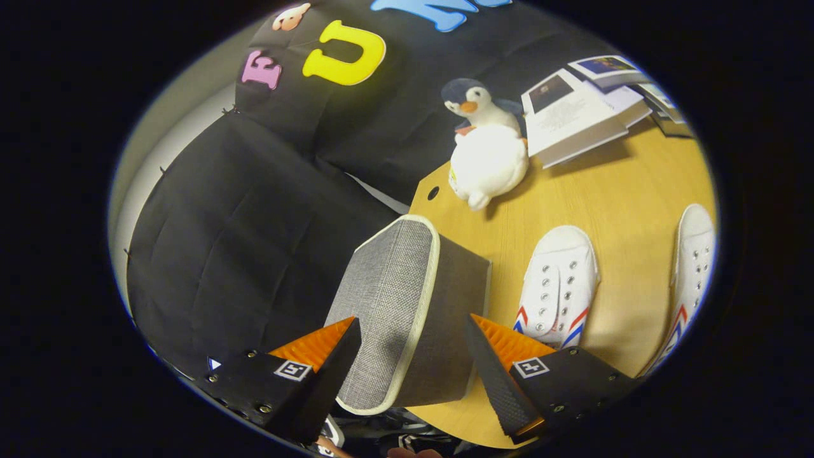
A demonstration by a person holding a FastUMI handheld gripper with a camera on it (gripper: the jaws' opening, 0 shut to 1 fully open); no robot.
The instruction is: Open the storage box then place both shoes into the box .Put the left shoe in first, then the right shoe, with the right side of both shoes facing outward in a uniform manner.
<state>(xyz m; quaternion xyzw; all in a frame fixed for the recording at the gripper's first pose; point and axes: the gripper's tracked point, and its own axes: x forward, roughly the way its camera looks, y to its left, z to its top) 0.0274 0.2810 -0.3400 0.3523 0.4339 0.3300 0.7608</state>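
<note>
The grey storage box (407, 312) sits at the table (610, 191) edge, lid closed, between the spread, released fingers of the gripper (413, 362). Two white shoes (559, 286) (690, 273) lie at three o'clock; a plush penguin (486, 149) at one.

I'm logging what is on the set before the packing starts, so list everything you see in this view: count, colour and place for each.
storage box: one, grey fabric with pale trim, lid closed, at the table's edge, between the spread fingers
shoes: two, white canvas with red and blue stripes, on the table; one just beside the box, the other further out
plush penguin: one, white body with dark head and orange beak, on the table beyond the box
booklets: a small stack, white, beyond the penguin
table: one, light wood
gripper: one, fingers open, either side of the box, not pressing on it
</note>
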